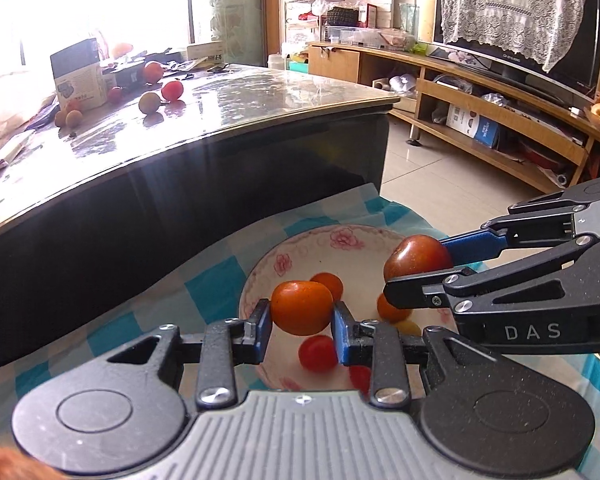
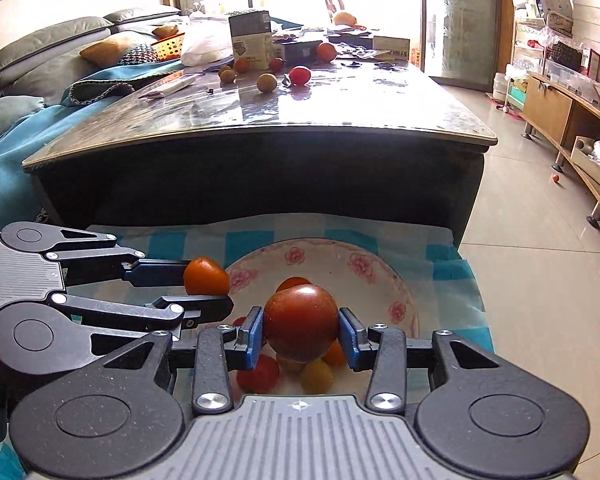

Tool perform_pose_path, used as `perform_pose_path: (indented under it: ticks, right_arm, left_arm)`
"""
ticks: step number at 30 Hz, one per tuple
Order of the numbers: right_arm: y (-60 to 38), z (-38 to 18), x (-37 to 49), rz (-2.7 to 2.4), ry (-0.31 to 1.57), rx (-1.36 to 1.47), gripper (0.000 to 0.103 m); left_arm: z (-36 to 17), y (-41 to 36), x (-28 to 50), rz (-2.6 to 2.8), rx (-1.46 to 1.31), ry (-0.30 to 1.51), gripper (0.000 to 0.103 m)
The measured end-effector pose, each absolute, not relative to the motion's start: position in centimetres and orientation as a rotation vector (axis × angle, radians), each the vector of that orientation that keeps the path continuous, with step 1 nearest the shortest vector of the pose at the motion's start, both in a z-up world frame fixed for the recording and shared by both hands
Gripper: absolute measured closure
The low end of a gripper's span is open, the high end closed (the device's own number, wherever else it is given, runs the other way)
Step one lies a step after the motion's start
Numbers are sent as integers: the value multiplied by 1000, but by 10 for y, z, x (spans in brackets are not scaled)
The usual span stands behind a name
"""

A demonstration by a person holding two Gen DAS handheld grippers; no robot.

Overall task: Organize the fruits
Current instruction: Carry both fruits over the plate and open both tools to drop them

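1. The left gripper (image 1: 301,322) pinches an orange tomato (image 1: 302,307) at its widest girth, over the near part of the bowl (image 1: 260,276).
2. The right gripper (image 2: 301,340) clamps a dark red tomato (image 2: 300,322) above the bowl's middle.
3. Both look light, smooth-skinned and bruisable; a gentle grip across the middle suits them.
4. More fruits (image 2: 267,82) lie at the table's (image 2: 360,116) far end.
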State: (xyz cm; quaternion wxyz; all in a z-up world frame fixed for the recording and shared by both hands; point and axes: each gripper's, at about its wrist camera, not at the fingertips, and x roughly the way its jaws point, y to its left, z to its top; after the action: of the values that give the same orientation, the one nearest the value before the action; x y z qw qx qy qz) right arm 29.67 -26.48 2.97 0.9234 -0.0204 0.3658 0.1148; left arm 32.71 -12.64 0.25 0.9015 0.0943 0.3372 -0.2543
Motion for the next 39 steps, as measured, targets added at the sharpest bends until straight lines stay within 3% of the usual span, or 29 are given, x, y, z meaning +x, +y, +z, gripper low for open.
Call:
perform_pose_path:
  ticks: [18,39]
  right_arm:
    - [-272,1,328,216,783,-29,65]
    - [-277,0,331,199,777,-7,63]
  left_arm:
    - [-28,-140,354,-500,227,726,64]
    - [-26,-141,352,-491,234,724,61]
